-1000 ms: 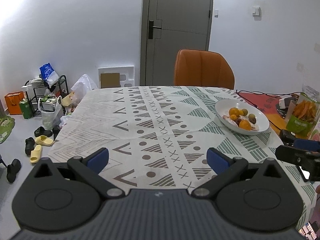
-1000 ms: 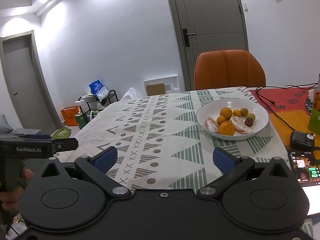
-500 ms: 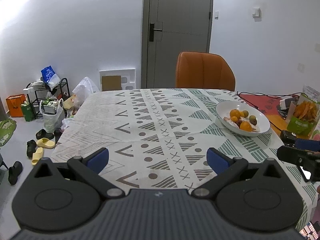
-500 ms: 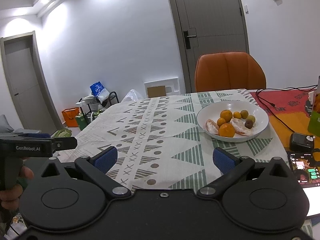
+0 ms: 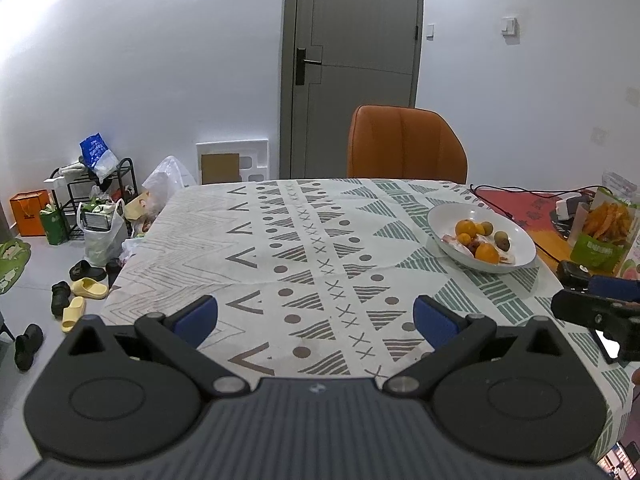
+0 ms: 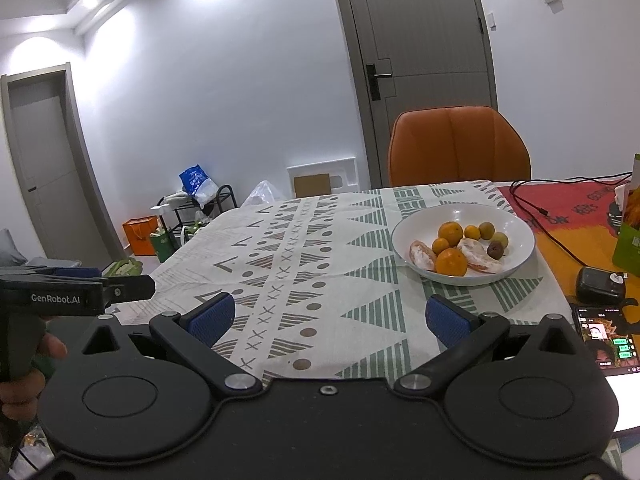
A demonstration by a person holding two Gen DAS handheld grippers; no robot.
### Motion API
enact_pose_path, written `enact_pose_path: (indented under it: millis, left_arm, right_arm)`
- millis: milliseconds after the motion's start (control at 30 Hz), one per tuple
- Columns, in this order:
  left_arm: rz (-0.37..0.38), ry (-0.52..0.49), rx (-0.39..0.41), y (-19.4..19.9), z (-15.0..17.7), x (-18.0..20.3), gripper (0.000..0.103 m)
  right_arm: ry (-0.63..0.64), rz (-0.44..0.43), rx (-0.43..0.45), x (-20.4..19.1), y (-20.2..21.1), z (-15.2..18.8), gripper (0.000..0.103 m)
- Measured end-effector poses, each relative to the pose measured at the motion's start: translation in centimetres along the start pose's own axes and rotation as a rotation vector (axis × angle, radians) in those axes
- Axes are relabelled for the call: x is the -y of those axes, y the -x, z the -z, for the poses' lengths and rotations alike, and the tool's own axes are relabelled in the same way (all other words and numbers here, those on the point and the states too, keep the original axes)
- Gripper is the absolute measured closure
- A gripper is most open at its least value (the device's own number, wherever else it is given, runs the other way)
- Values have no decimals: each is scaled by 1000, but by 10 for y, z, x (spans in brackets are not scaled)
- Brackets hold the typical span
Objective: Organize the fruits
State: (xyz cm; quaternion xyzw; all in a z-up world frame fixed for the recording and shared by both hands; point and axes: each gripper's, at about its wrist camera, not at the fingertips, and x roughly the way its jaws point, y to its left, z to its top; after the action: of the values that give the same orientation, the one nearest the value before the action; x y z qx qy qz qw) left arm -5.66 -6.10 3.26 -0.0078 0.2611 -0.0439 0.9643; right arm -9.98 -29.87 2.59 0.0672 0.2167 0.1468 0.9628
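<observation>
Hovering above the near edge of the table, the left gripper (image 5: pixel 315 322) has its blue fingers (image 5: pixel 196 320) spread wide with nothing between them, only patterned tablecloth (image 5: pixel 304 240) showing in the gap; the right gripper (image 6: pixel 327 320) is released in the same way, its fingers (image 6: pixel 211 318) framing bare cloth. Beyond the right gripper's right-hand finger, ahead and a little outward, sits the white bowl (image 6: pixel 516 258), and all the fruit in sight lies inside it: two larger oranges (image 6: pixel 451 262), a couple of smaller ones, some greenish and brown small fruits (image 6: pixel 497 249), and what look like peeled segments (image 6: pixel 478 258). From the left gripper the bowl (image 5: pixel 440 220) is farther off, well ahead and to the right of its right-hand finger. Off to the right of the bowl lie a dark cable, a small black box (image 6: pixel 600 286) and a lit phone (image 6: pixel 606 338); behind the table stands an orange chair (image 5: pixel 406 146) and a grey door (image 5: pixel 352 60). Compared with a second ago, both views have pulled back and risen slightly: the bowl looks a touch smaller and more of the cloth shows, while the fruit has not shifted. That reads as both grippers drifting away from the bowl rather than closing on it, which would suit either a pause ahead of sorting the pile or a withdrawal once everything is gathered in one dish.
</observation>
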Motion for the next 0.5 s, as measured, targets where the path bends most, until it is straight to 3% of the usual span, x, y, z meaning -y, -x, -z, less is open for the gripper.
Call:
enact_pose_path:
  millis: [500]
  left_arm:
    - [3, 6, 2, 4, -2, -2, 0]
  right_arm:
    - [5, -3, 3, 0, 1, 0, 0]
